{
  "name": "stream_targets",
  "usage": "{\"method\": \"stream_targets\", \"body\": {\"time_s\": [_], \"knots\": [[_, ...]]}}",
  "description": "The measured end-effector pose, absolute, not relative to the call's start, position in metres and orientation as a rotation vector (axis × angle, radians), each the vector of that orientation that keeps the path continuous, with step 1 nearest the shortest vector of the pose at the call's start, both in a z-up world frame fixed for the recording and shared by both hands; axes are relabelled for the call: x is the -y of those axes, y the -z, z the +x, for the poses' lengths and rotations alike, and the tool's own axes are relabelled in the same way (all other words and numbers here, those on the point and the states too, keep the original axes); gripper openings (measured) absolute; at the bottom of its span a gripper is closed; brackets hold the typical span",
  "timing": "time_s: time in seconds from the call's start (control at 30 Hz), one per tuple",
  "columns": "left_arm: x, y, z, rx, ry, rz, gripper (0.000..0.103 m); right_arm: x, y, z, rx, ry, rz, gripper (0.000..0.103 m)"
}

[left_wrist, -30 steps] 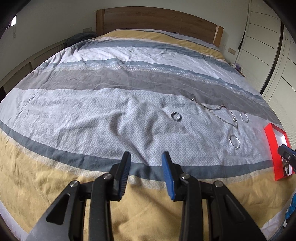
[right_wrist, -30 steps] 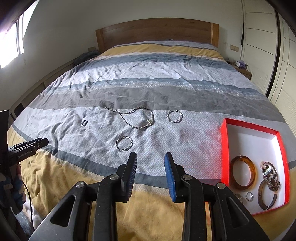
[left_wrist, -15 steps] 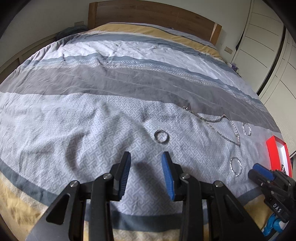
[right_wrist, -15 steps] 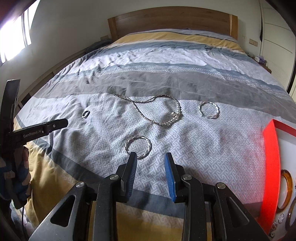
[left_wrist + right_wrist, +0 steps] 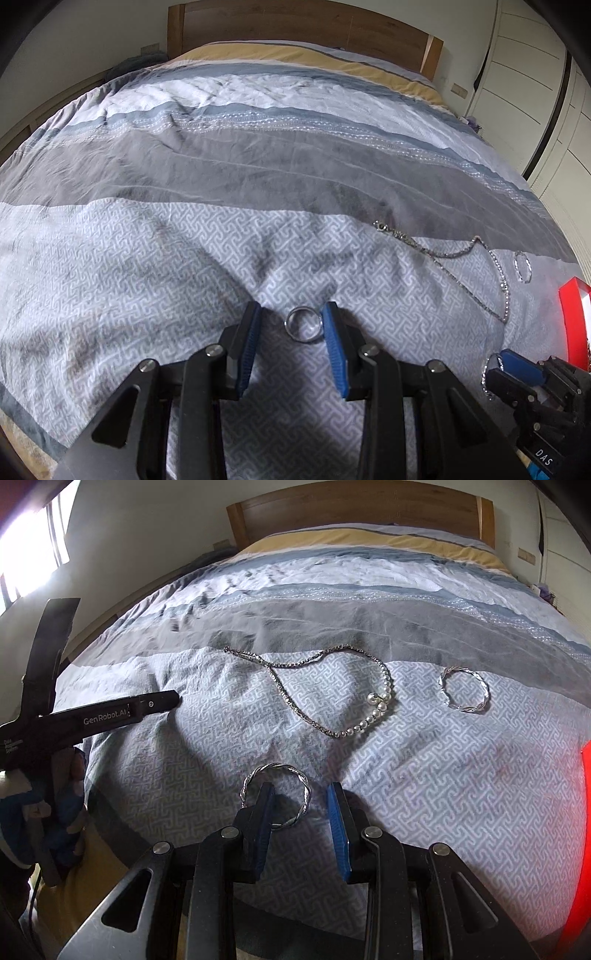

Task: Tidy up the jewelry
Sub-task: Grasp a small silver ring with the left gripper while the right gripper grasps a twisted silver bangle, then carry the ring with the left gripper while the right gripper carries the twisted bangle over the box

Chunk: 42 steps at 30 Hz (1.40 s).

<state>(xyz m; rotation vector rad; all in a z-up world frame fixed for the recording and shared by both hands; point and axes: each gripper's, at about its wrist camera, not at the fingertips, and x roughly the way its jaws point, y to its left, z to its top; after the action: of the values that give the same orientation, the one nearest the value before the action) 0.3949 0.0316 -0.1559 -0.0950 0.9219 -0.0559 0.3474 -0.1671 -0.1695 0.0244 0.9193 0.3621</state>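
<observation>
The left gripper (image 5: pixel 291 325) is hovering wide apart around the ring (image 5: pixel 303 324), which is lying flat on the bed (image 5: pixel 184 258), probably for pinching it. The right gripper (image 5: pixel 301 805) is also gaping wide, straddling one side of the flat bangle (image 5: pixel 275 794). Neither piece has a long axis.
</observation>
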Motion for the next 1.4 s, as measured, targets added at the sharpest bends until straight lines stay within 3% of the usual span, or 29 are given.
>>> {"method": "stream_targets", "body": {"time_s": [0.2,0.3,0.43,0.97,1.4], "knots": [[-0.026,0.157,0.389,-0.913,0.088,-0.067,0.029,0.165,0.174,0.350,-0.919,-0.378,0.015,0.028],[-0.021,0.157,0.386,-0.909,0.107,-0.042,0.019,0.166,0.174,0.349,-0.908,-0.383,0.024,0.021],[-0.016,0.156,0.384,-0.900,0.108,-0.012,0.019,0.168,0.174,0.347,-0.891,-0.385,0.035,0.008],[0.007,0.125,0.358,-0.880,0.146,-0.013,0.019,0.188,0.131,0.313,-0.765,-0.396,0.101,0.007],[0.144,0.079,0.337,-0.852,0.397,-0.027,0.019,0.307,0.077,0.275,-0.711,-0.179,0.113,0.007]]}}
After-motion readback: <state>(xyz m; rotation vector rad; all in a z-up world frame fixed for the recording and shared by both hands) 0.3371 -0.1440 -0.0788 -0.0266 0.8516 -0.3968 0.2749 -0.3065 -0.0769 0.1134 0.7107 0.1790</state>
